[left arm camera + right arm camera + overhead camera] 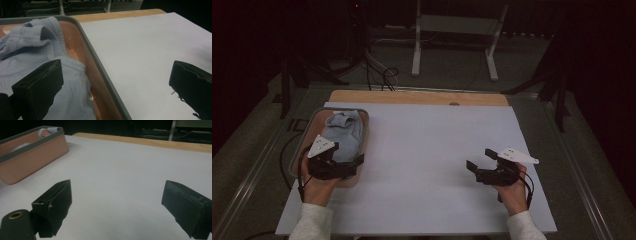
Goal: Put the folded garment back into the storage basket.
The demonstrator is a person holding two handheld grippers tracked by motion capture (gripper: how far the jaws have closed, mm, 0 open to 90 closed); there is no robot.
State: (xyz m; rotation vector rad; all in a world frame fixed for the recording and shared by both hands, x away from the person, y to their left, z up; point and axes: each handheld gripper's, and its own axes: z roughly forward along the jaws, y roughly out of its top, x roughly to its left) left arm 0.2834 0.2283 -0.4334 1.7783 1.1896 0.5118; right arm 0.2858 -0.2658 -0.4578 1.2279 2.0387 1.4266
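A light blue knitted cloth (345, 131) lies bunched in a pink tray with a grey rim (366, 125) at the left of the white table cover (427, 145). My left gripper (348, 153) is open over the tray's near right corner. In the left gripper view the left gripper (116, 71) has one jaw above the cloth (30, 47) and the other outside the tray wall (75, 47), over the white cover. My right gripper (479, 159) is open and empty low over the cover at the right. In the right gripper view the right gripper (117, 187) faces the tray (37, 162).
A wooden strip (417, 97) borders the far edge of the white cover. Beyond the table, a white metal frame (452, 30) and cables (382, 75) are on the floor, with dark stands at both sides. Bare white surface (120, 162) lies between the grippers.
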